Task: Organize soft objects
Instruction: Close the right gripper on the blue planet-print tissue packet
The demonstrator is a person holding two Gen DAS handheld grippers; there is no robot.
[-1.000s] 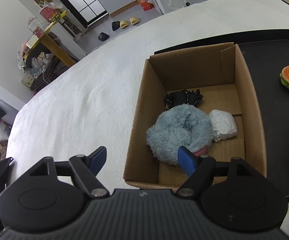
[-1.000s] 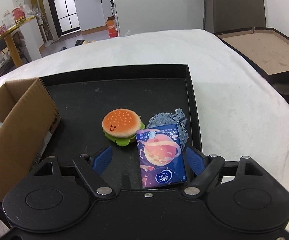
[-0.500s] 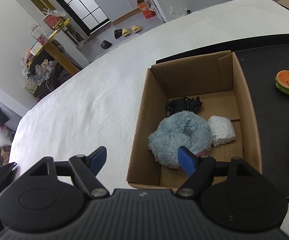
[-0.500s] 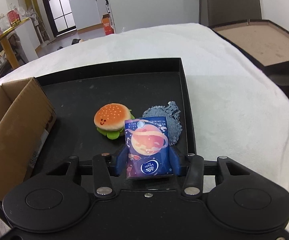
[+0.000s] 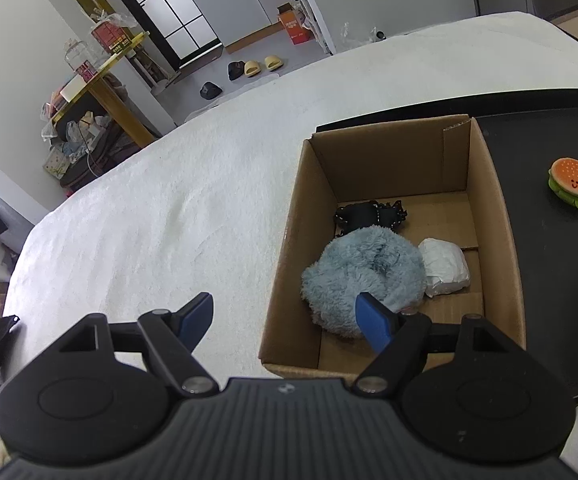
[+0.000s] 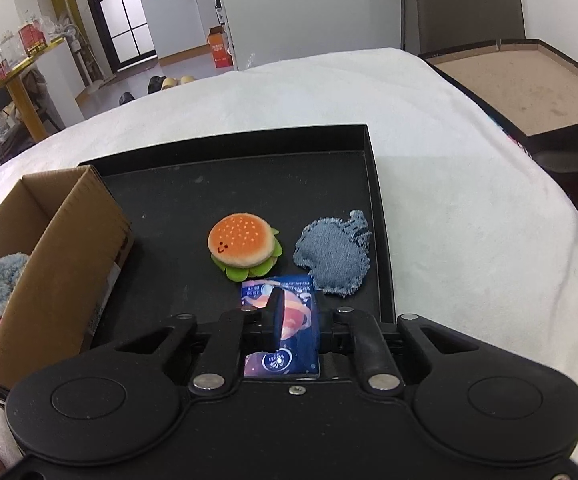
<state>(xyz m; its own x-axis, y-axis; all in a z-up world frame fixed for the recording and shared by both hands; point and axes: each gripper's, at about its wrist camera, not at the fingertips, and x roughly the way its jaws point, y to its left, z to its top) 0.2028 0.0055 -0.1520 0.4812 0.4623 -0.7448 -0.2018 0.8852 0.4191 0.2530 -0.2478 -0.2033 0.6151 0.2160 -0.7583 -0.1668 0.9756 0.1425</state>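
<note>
Between right gripper (image 6: 289, 320) fingers: glossy, crumpled tissue pack (image 6: 279, 330).

You see glossy printed tissue pack (image 6: 279, 326), matt brown cardboard box (image 5: 493, 216), fuzzy grey-blue plush (image 5: 365, 276), frayed denim patch (image 6: 335, 258), matt black tray (image 6: 249, 184), nubby white cloth on worktop (image 5: 169, 220).

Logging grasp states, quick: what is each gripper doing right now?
Left gripper: open, holding nothing.
Right gripper: closed on the tissue pack.
</note>
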